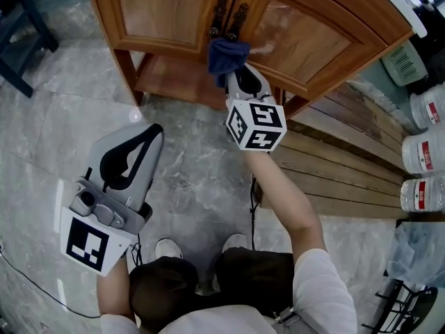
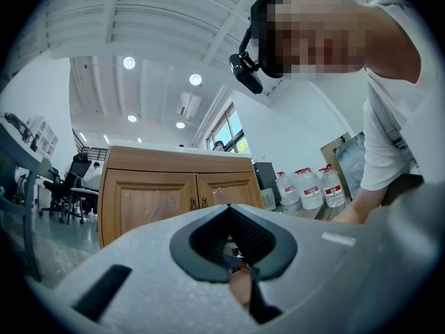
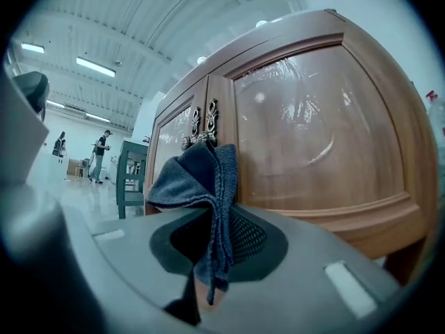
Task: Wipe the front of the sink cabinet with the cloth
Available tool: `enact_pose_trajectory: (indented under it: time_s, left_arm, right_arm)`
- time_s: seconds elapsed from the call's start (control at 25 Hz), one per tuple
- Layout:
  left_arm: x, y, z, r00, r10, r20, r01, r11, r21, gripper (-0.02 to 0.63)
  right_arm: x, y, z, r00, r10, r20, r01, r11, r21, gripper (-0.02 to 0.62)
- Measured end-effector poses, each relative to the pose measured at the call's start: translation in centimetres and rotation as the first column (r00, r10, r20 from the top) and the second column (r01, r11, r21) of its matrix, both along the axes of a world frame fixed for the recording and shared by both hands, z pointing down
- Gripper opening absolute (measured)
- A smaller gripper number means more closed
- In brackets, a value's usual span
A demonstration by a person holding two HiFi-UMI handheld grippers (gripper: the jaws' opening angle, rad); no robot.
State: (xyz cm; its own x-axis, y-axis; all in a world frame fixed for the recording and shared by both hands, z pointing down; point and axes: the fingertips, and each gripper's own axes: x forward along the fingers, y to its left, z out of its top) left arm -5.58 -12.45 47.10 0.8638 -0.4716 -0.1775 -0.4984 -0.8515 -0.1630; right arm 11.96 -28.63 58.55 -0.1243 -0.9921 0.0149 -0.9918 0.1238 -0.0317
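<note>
Wiping looks under way: the right tool (image 1: 235, 75) clamps a dark blue cloth (image 1: 227, 53) against the cabinet (image 1: 313, 44) front, the left tool (image 1: 153, 129) shut, empty, well clear of the cabinet; next, probably sweep across the door.

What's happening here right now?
A person is working with a gripper in each hand. The right gripper is shut on a dark blue cloth and holds it at the front of the wooden cabinet, just below the handles where the two doors meet. Whether the cloth actually touches the wood is hard to tell. The left gripper is shut and empty, low over the floor, away from the cabinet.
</note>
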Motion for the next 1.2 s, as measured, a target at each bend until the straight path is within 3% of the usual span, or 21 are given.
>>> enact_pose_trajectory:
  time_s: [0.24,0.68,0.92,1.2]
  left_arm:
    - [0.2,0.4,-0.1,1.0,0.015,-0.009,-0.015,1.0,-0.005,0.005]
    - [0.4,0.6,-0.2,0.999,0.038,-0.008,-0.038,0.999,-0.003,0.004]
    - [0.1,0.6,0.0,1.0,0.029,-0.006,-0.029,1.0,-0.008,0.005]
    - [0.1,0.6,0.6,1.0,0.025,0.012,-0.025,0.999,-0.021,0.003]
  right_arm:
    - [2.9,1.2,-0.3,0.999,0.046,-0.004,-0.046,0.999,-0.01,0.064]
    - [11.4,5.5,-1.3,0.971,0.194,-0.14,-0.196,0.981,0.001,0.066]
    - [17.5,9.3,-0.8,0.944,0.314,-0.098,-0.314,0.949,0.016,0.066]
    - [19.4,11.0,-0.1,0.925,0.36,-0.123,-0.357,0.933,0.042,0.067]
